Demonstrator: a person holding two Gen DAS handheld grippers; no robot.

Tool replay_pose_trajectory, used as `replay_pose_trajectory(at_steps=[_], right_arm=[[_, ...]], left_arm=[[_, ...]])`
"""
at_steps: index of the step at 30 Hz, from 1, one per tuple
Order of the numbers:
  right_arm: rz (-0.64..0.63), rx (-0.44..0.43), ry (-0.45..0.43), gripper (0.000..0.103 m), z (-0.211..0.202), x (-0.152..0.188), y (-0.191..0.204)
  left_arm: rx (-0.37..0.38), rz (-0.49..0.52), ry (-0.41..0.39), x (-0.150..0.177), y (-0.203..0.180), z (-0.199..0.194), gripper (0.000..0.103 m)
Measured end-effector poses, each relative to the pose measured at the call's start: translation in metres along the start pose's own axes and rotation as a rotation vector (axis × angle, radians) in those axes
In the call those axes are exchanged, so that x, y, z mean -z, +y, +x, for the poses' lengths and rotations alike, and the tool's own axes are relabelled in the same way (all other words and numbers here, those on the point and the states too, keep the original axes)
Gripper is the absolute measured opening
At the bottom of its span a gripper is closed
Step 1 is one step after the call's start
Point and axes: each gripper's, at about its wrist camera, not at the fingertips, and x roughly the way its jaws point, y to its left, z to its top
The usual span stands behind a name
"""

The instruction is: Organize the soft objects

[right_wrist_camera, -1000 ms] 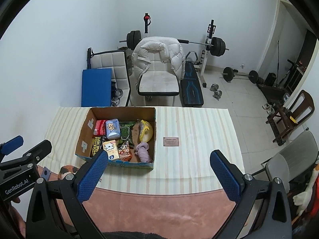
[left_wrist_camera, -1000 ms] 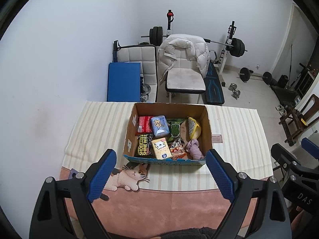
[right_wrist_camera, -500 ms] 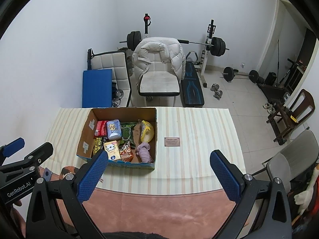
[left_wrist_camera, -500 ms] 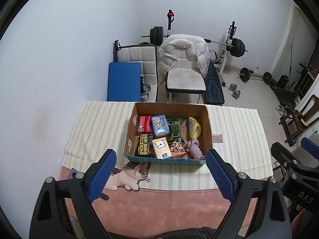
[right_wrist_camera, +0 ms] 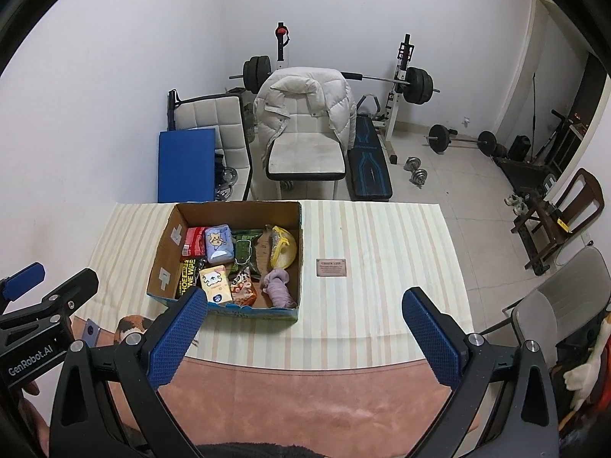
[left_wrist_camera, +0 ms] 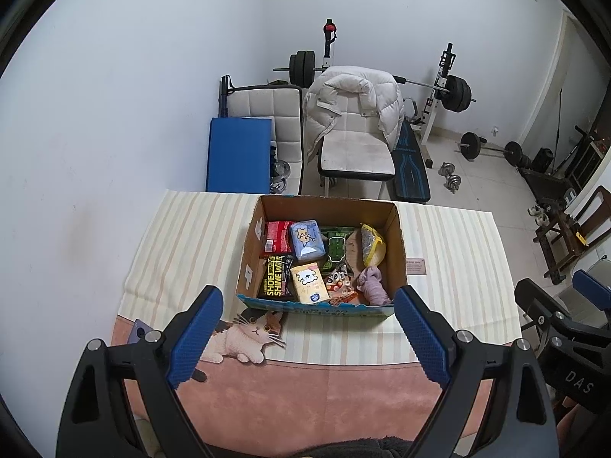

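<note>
Cardboard box [left_wrist_camera: 399, 242] sits on the striped cloth toward the far edge of the tabletop [left_wrist_camera: 183, 236], left of centre, packed with soft goods: blue tissue pack [left_wrist_camera: 307, 239], yellow tissue pack [left_wrist_camera: 309, 281], black "SHOE SHINE" wipes pack [left_wrist_camera: 275, 275], red pack [left_wrist_camera: 278, 236], green packet [left_wrist_camera: 336, 246], yellow sponge-like item [left_wrist_camera: 372, 246], lilac cloth bundle [left_wrist_camera: 372, 284] at the box's near right corner. Left gripper [left_wrist_camera: 309, 337] hangs above the near edge, jaws spread wide, nothing between them; right gripper [right_wrist_camera: 305, 337] likewise wide apart and empty. Left view alone shows the whole cat print [left_wrist_camera: 248, 334] on the cloth just before the box; in the right view a blue finger covers most of it. Right view alone shows plainly the small brown card [right_wrist_camera: 331, 267] right of the box, apart from it, and a grey chair [right_wrist_camera: 553, 305] off the tabletop's right edge
</note>
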Motion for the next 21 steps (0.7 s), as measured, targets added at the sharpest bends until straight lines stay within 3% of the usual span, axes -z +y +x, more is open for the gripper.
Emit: replay_pose_trajectory(at_steps=[21], right_arm=[[-0.006, 0.004, -0.010, 0.103, -0.0054, -0.0038, -0.0051]], left_arm=[[-0.005, 0.005, -0.009, -0.0014, -0.0037, -0.0061, 0.092]])
